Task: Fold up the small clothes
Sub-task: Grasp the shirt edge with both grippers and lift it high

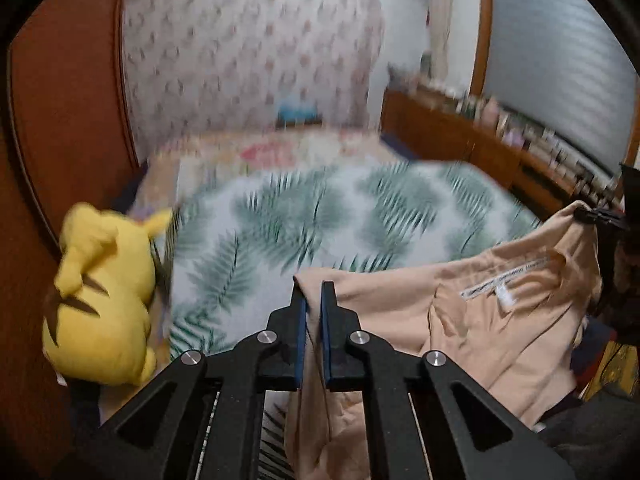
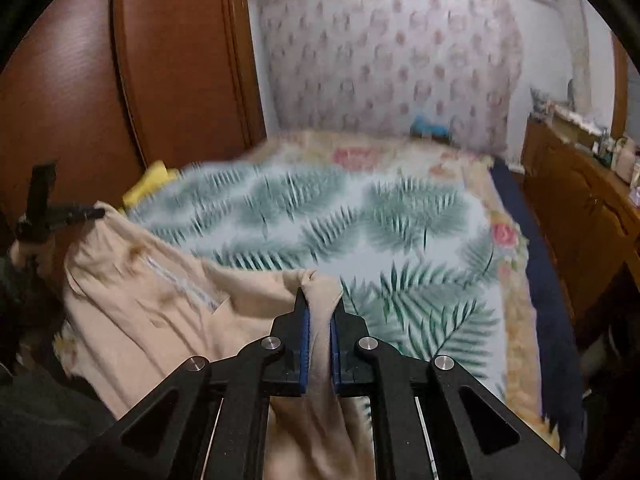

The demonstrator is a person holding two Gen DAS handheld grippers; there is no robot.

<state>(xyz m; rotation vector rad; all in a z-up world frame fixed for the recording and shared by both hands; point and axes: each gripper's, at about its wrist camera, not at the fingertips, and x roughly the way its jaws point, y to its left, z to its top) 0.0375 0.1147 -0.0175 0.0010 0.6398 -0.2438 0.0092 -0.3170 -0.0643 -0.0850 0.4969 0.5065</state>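
Note:
A small beige garment [image 1: 492, 320] hangs stretched above the leaf-print sheet [image 1: 304, 220], with a white label strip showing near its top edge. My left gripper [image 1: 313, 292] is shut on one corner of it, the cloth pinched between the blue pads. My right gripper [image 2: 320, 296] is shut on the opposite corner of the same beige garment [image 2: 160, 312]. Each gripper shows in the other's view: the right one at the far right [image 1: 600, 216], the left one at the far left [image 2: 68, 214]. The cloth sags between them and trails below the fingers.
A yellow plush toy [image 1: 104, 300] lies at the bed's left edge against a brown wooden wardrobe [image 2: 120, 80]. A padded floral headboard [image 2: 392, 60] stands at the far end. A wooden dresser [image 2: 580, 200] with small items runs along the right. A blue object [image 2: 430, 128] sits by the headboard.

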